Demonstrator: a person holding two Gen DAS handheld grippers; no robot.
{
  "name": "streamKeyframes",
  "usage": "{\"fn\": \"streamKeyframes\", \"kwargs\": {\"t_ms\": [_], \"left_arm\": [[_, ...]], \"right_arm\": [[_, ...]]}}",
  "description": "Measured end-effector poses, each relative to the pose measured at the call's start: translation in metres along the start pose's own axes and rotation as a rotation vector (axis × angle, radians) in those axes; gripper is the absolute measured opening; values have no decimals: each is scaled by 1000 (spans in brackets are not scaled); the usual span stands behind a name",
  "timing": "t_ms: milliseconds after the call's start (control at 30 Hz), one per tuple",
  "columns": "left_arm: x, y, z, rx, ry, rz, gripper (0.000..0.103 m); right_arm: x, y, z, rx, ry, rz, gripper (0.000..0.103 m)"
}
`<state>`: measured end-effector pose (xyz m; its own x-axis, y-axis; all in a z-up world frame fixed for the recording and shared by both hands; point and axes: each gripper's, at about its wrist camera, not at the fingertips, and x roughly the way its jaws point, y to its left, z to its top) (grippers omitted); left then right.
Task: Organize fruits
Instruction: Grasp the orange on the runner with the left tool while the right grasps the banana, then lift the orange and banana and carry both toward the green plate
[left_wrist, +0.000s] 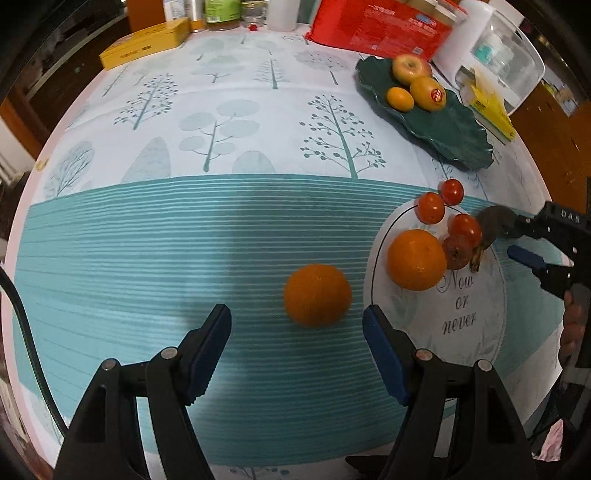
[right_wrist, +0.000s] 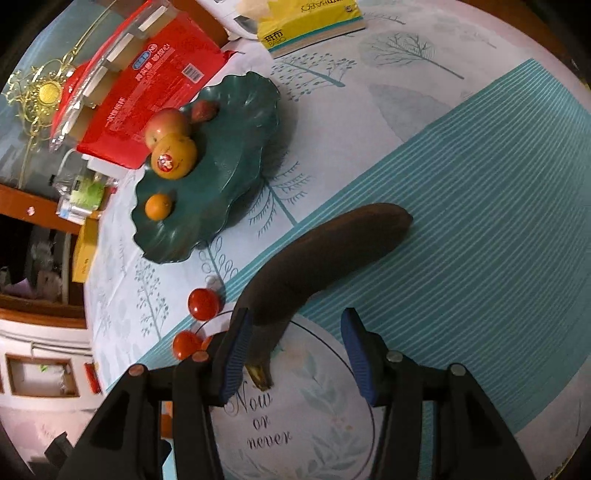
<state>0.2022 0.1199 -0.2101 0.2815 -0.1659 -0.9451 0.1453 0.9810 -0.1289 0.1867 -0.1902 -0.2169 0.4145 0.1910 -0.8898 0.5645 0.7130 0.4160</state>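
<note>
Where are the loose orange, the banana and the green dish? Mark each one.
loose orange (left_wrist: 317, 295), left wrist view, middle of its peel.
banana (right_wrist: 332, 251), right wrist view, mid-length of its dark skin.
green dish (right_wrist: 229, 173), right wrist view, bare inner surface.

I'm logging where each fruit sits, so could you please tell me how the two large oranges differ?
The near orange lies alone on the teal striped tablecloth, while the far orange rests on the white printed plate. The near orange sits just ahead of the open left tool; the far orange is off to its right. The near orange touches nothing; the far orange is crowded by a dark reddish fruit. Both are round, orange and similar in size.
</note>
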Motion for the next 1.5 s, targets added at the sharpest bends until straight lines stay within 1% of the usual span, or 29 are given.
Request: {"fn": "streamKeyframes", "kwargs": {"t_ms": [100, 300, 433, 533, 600, 667, 800, 867, 933, 967, 1133, 1300, 1467, 1500], "left_arm": [[6, 3, 5, 25, 0, 9, 72], [16, -1, 8, 91, 8, -23, 72], [23, -3, 11, 120, 22, -39, 72], [24, -5, 12, 146, 4, -42, 71], [25, -6, 13, 155, -5, -40, 67], [25, -6, 14, 152, -15, -41, 62], [25, -6, 15, 149, -27, -64, 52], [25, -8, 15, 152, -28, -80, 45], [25, -9, 15, 154, -27, -86, 41], [25, -9, 15, 153, -29, -91, 39], [23, -6, 14, 141, -29, -88, 38], [21, -4, 13, 130, -29, -73, 38], [15, -3, 13, 128, -45, -72, 38], [13, -3, 13, 129, -50, -73, 38]], "right_arm": [[3, 9, -2, 0, -23, -46, 50], [4, 32, -5, -27, -96, -164, 51], [8, 47, -4, -68, -132, -237, 51], [14, 57, -3, -103, -143, -290, 53], [17, 61, -2, -122, -146, -327, 56], [21, 66, -2, -140, -143, -363, 58], [27, 70, -1, -159, -141, -405, 61], [30, 72, -3, -169, -133, -428, 63], [34, 73, -3, -174, -126, -446, 64], [34, 73, -3, -173, -125, -448, 64], [35, 70, -1, -158, -108, -434, 64], [32, 62, -2, -120, -104, -398, 62], [27, 54, -5, -80, -93, -318, 49], [26, 52, -6, -73, -91, -300, 44]]}}
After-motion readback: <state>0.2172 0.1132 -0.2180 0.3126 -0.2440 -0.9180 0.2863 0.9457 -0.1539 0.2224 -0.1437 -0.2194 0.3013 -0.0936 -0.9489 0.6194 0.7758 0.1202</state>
